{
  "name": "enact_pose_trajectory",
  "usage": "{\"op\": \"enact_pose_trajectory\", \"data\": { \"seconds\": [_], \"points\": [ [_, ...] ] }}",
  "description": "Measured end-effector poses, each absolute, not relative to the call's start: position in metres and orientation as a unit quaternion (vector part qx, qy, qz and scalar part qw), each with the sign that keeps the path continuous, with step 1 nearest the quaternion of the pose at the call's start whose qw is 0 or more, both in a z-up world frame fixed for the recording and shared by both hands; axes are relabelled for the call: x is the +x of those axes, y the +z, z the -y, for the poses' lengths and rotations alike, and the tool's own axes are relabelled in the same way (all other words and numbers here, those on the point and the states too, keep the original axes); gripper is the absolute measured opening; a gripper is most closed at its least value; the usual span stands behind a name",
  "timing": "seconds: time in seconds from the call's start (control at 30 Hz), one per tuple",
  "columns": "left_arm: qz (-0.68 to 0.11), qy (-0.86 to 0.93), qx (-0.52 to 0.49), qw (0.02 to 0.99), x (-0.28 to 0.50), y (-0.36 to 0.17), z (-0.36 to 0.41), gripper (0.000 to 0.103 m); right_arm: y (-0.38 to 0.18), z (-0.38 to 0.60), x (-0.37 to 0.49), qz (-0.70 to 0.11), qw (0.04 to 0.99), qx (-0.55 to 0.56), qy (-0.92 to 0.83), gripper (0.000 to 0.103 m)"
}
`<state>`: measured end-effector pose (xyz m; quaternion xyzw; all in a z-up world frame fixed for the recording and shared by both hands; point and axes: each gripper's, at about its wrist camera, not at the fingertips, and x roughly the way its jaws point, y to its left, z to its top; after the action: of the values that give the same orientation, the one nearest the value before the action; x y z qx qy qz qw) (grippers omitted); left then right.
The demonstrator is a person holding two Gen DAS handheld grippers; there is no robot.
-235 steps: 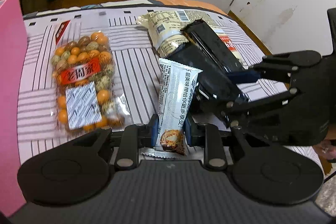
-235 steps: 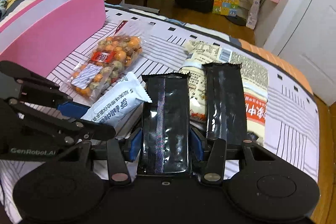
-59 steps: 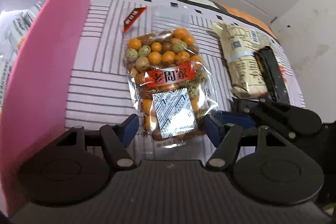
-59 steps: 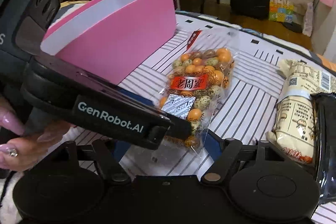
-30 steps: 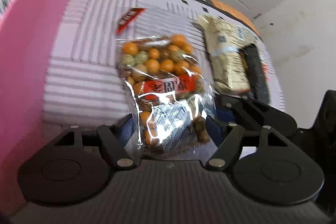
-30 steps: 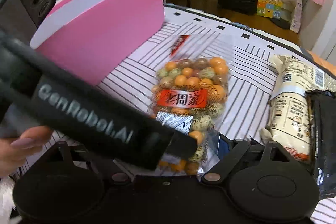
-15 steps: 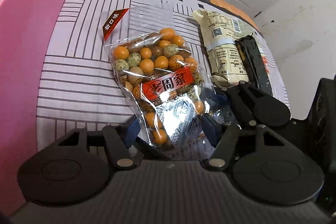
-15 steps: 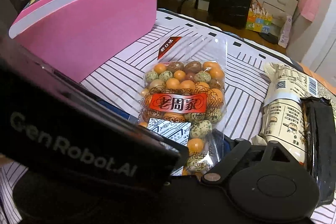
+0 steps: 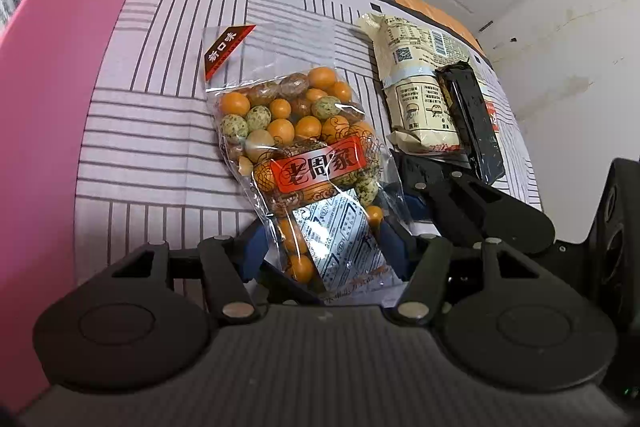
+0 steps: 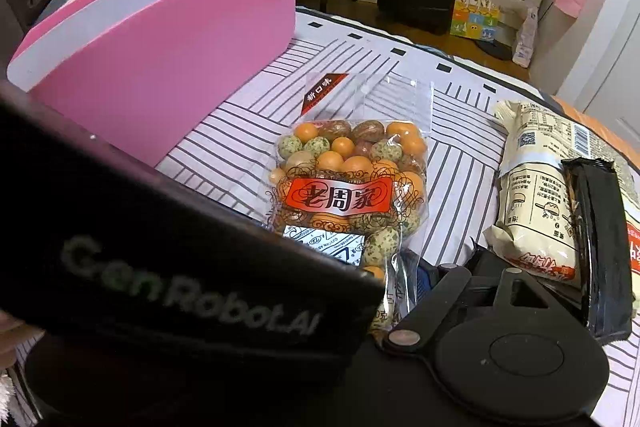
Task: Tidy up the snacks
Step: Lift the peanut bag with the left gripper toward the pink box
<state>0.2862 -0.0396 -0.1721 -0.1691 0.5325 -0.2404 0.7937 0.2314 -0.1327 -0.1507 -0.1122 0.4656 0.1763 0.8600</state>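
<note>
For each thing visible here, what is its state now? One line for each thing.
Nut bag: sealed, near end between the left gripper's fingers.
Left gripper: shut on nut bag.
Right gripper: beside the bag; cannot tell.
Pink box: open-topped.
Beige packet: lying flat.
Black packet: lying on the beige packet.

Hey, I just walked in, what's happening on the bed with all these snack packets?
A person is sorting snacks with a handheld tool in each hand. The left tool is closing on the near end of the clear bag of coated nuts, which looks partly lifted off the striped sheet. The right tool sits close beside it, its grip hidden. The pink box is open; a beige packet and black packet wait.
</note>
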Motion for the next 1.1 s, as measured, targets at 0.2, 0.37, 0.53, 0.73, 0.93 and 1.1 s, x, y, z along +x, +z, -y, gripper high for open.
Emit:
{"op": "enact_pose_trajectory", "data": {
  "seconds": [0.2, 0.37, 0.53, 0.73, 0.93, 1.1],
  "points": [
    [-0.522, -0.243, -0.157, 0.802, 0.271, -0.155, 0.041, 0.058, -0.13, 0.135, 0.211, -0.448, 0.87, -0.11, 0.176, 0.085],
    [-0.508, -0.253, -0.146, 0.81, 0.254, -0.132, 0.038, 0.058, -0.11, 0.132, 0.194, -0.428, 0.879, -0.107, 0.179, 0.085],
    [-0.494, -0.267, -0.134, 0.817, 0.232, -0.109, 0.03, 0.058, -0.095, 0.122, 0.169, -0.407, 0.888, -0.123, 0.175, 0.085],
    [-0.482, -0.27, -0.13, 0.824, 0.206, -0.095, 0.014, 0.058, -0.085, 0.106, 0.145, -0.395, 0.89, -0.128, 0.187, 0.085],
    [-0.483, -0.271, -0.133, 0.822, 0.176, -0.085, -0.004, 0.058, -0.071, 0.091, 0.115, -0.416, 0.883, -0.117, 0.185, 0.085],
    [-0.496, -0.28, -0.136, 0.811, 0.15, -0.08, -0.016, 0.058, -0.064, 0.079, 0.089, -0.424, 0.88, -0.115, 0.181, 0.085]
  ]
}}
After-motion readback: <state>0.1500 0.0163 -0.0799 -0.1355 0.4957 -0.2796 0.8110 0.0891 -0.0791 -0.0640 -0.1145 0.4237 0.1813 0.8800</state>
